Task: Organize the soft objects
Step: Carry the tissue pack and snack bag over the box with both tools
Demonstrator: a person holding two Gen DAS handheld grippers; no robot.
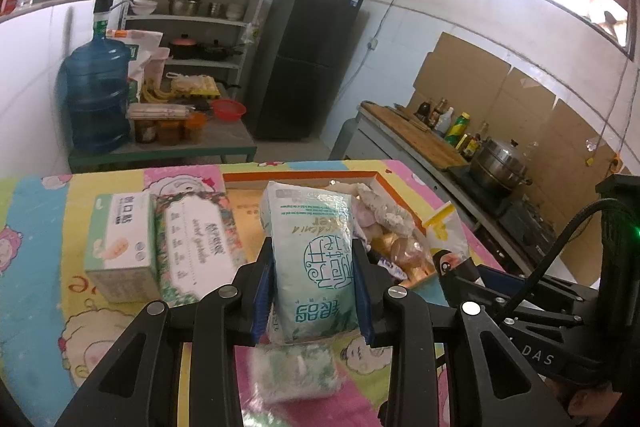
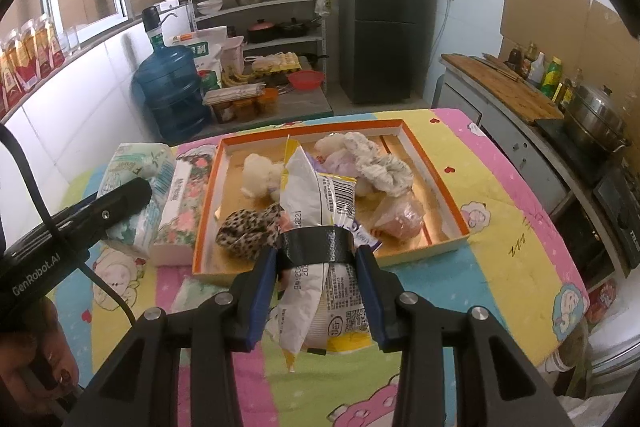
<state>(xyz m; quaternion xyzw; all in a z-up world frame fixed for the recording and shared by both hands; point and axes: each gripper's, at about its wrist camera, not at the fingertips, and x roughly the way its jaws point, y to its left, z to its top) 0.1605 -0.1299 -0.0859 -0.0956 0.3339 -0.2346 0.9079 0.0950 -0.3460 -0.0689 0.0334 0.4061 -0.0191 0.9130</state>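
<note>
My left gripper (image 1: pixel 314 267) is shut on a pale green tissue pack (image 1: pixel 310 251) and holds it upright above the table, left of the orange-rimmed tray (image 1: pixel 304 175). My right gripper (image 2: pixel 318 263) is shut on a white and yellow snack bag (image 2: pixel 320 211) bound with black tape, held at the tray's (image 2: pixel 424 147) near edge. The tray holds a leopard-print scrunchie (image 2: pixel 250 229), a white fluffy toy (image 2: pixel 260 177), a lacy scrunchie (image 2: pixel 384 163) and a clear pink bag (image 2: pixel 402 217). The held tissue pack also shows in the right wrist view (image 2: pixel 136 187).
A boxed tissue pack (image 1: pixel 120 243) and a floral tissue pack (image 1: pixel 196 243) lie left of the tray. Another small green pack (image 1: pixel 294 371) lies on the cartoon tablecloth (image 2: pixel 500 227) below my left gripper. A counter with a steel pot (image 2: pixel 596 115) runs on the right.
</note>
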